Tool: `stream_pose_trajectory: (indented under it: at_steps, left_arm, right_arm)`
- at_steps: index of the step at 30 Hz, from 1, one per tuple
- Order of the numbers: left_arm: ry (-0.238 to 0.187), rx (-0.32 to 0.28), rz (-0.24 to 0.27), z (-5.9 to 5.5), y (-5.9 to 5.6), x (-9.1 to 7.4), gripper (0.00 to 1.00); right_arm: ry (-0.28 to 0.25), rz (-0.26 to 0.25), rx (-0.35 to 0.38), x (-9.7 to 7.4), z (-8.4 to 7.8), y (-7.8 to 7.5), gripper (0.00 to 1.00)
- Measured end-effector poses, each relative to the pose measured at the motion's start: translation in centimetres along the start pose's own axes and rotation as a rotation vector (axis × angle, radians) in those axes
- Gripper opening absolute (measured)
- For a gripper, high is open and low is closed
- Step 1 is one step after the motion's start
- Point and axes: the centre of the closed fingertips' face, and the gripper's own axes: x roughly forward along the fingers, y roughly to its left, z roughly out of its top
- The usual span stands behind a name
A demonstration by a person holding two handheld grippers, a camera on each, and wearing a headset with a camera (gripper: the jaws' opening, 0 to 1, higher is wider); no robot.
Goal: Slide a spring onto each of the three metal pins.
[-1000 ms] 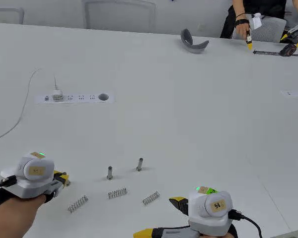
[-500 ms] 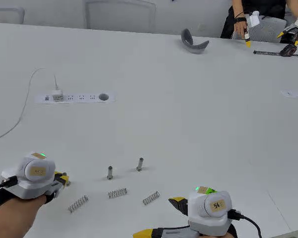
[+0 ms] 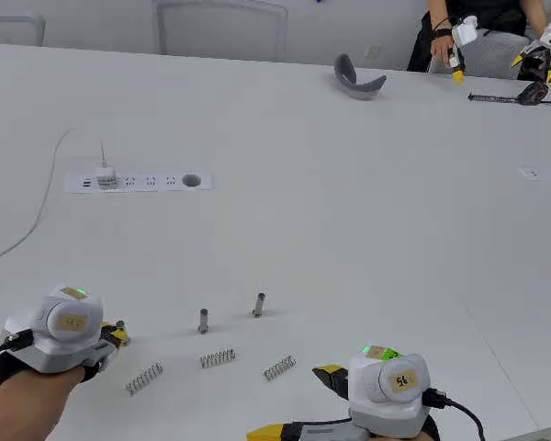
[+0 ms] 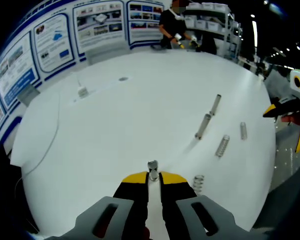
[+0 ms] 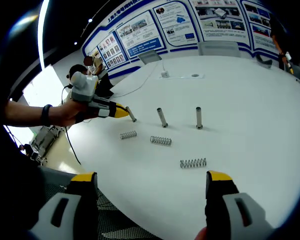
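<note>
Steel-grey, the near pin [image 3: 203,320] and far pin [image 3: 258,304] are standing upright on the white table [image 3: 349,230]. The third pin [image 4: 153,169] is sitting clamped, tilted, in the left gripper [image 4: 153,179]. Three springs [image 3: 218,357] are lying beside them. The right gripper [image 5: 151,176] is gaping wide, its tan sticker [image 3: 403,379] seemingly reading "56".

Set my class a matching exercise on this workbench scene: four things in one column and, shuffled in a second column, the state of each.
Column A
1. left hand-held gripper
2. right hand-held gripper
3. three springs
4. two free pins

Column B
a. lying flat on the table
b. jaws wide open, holding nothing
c. standing upright, with no spring on them
d. jaws closed on a metal pin

Pairs: 1-d, 2-b, 3-a, 4-c
</note>
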Motion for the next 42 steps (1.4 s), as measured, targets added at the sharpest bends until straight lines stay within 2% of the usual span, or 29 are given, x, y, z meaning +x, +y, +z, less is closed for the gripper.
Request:
stream_pose_trajectory:
  at_steps: [3,12,18,28,36,42]
  left_arm:
    - [0.017,-0.028,-0.006,-0.9,0.3,0.2,0.15]
    - [0.038,-0.044,-0.007,-2.4,0.8,-0.2,0.18]
    - [0.046,-0.069,-0.015,-3.4,0.6,-0.8,0.22]
    - [0.040,-0.093,-0.046,-4.6,0.0,-1.9,0.27]
    - [0.027,-0.128,-0.068,-5.5,-0.4,-2.9,0.37]
    - [0.020,-0.128,-0.089,-5.9,-1.1,-3.8,0.44]
  right_arm:
    - [0.000,0.000,0.000,0.0,0.0,0.0,0.91]
    - [0.003,0.000,0.000,0.0,-0.1,0.0,0.91]
    - [0.008,0.006,-0.001,0.3,-0.4,0.2,0.91]
    - [0.021,0.017,-0.014,0.9,-1.0,0.2,0.91]
    - [0.016,0.013,-0.015,1.0,-1.1,-0.2,0.91]
    - [0.015,0.015,-0.021,1.1,-0.8,-0.4,0.91]
